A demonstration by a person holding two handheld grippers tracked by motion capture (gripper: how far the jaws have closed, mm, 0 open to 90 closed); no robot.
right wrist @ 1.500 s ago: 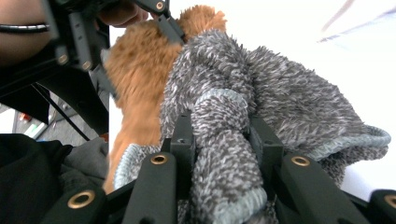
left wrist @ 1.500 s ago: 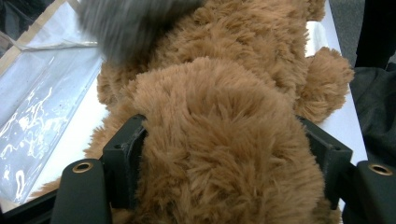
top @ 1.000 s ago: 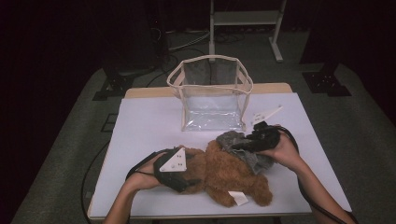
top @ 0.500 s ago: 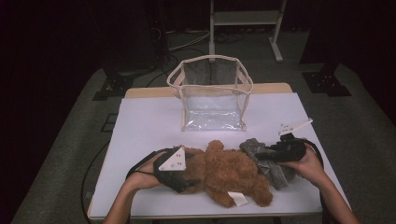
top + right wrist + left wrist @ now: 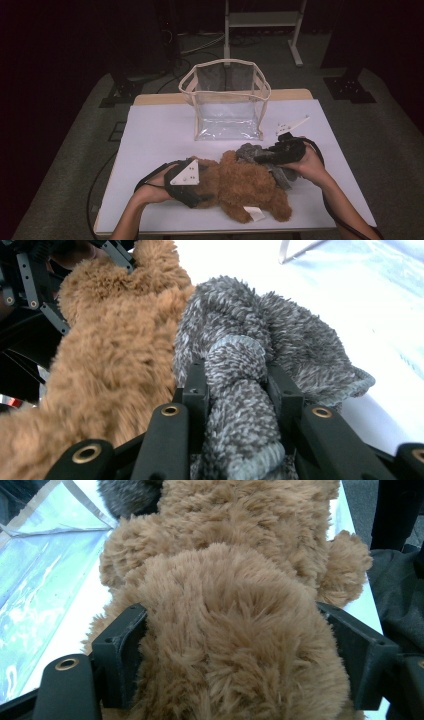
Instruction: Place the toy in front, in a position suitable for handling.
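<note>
High view: brown plush bear (image 5: 245,187) lying near-centre on surface (image 5: 160,135), left gripper (image 5: 187,182) fingers clamped round it; right gripper (image 5: 280,152) fingers clamped on grey knit (image 5: 250,150); clear bag (image 5: 225,102) behind, far-centre.

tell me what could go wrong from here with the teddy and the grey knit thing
1. The right gripper is shut on the grey knit piece, which lies against the brown teddy; pulling it may drag the bear or stretch the knit.
2. The left gripper has just been opening its jaws, with the teddy's plush between them; the bear could slip free if lifted.
3. The clear bag stands close behind; a swing toward it might tip it.
</note>
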